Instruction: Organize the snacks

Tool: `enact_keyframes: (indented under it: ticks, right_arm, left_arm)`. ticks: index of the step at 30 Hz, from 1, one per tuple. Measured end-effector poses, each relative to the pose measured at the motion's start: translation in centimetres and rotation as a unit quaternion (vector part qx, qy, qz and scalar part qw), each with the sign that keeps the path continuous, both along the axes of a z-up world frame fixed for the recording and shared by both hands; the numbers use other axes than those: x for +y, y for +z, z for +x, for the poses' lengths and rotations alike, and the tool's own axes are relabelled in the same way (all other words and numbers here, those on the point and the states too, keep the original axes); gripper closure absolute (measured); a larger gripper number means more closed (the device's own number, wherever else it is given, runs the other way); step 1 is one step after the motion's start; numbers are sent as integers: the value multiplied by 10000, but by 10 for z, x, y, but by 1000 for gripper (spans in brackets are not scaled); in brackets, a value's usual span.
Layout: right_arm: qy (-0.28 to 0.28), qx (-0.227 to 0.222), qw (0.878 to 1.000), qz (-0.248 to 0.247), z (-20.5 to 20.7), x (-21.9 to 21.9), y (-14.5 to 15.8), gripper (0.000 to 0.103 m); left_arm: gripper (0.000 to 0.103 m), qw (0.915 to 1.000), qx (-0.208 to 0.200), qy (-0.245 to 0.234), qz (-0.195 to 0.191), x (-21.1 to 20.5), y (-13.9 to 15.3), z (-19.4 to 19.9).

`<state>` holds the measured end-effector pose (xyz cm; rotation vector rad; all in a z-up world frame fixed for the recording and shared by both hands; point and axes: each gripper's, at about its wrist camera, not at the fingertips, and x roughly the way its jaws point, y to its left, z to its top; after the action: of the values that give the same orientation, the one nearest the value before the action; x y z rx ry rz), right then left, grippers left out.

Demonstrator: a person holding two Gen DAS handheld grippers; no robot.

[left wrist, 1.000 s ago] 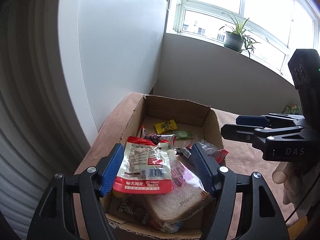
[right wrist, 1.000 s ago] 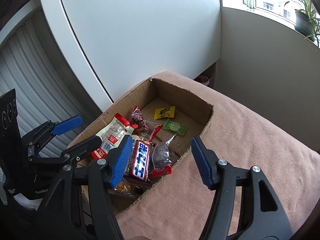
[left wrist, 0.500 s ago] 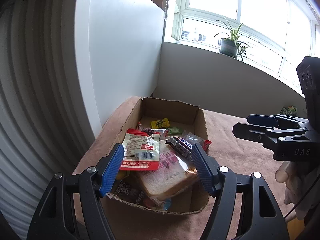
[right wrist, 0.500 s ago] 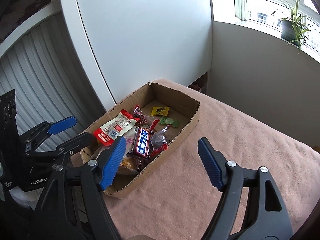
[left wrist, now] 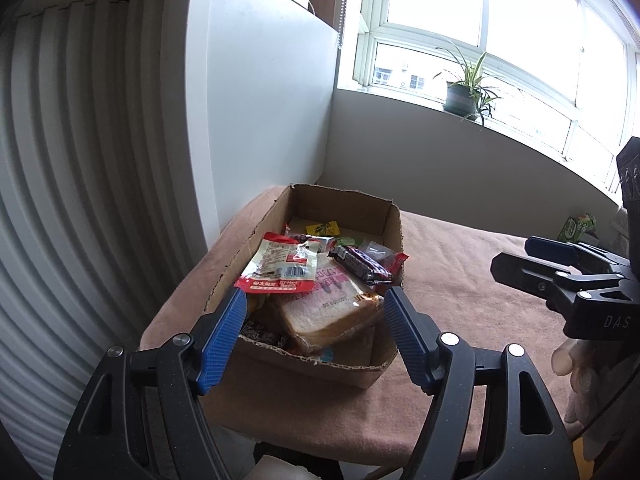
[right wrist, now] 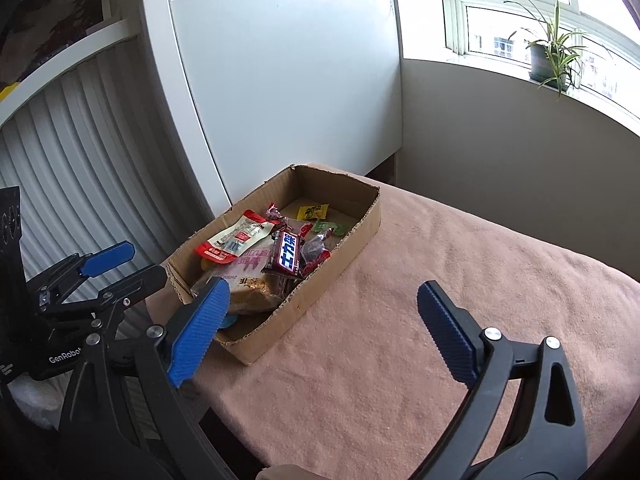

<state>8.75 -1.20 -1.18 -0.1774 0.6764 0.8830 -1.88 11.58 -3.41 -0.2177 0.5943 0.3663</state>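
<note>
Cardboard snack box (left wrist: 384, 368) seen ahead of both empty grippers.
Left gripper (left wrist: 312, 334) is held nearer, its long axis running away from the spread jaws; right gripper (right wrist: 320, 324), jaws just widened, is offset over the pink-covered desk (right wrist: 460, 264).

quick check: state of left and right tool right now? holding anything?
Left tool: open, holding nothing; cardboard box visible beyond its fingers.
Right tool: open, jaws just opening wider, nothing between them.
</note>
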Motion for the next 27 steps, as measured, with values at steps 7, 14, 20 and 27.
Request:
enact_keyframes:
  ticks: [7, 14, 20, 27]
  right_arm:
    - [-163, -203, 9996, -91, -19, -12, -2, 5]
    - [-369, -299, 9988, -77, -30, -24, -4, 5]
    - [-422, -286, 9987, -55, -33, -26, -3, 5]
    - [-416, -319, 9986, -108, -35, -25, -2, 5]
  left_arm:
    - [23, 9998, 76, 181, -16, -6, -5, -15]
    - [22, 9998, 69, 179, -50, -13, -5, -22]
    - [22, 9998, 78, 203, -47, -16, -5, -22]
    - [22, 9998, 58, 206, -54, -17, -4, -22]
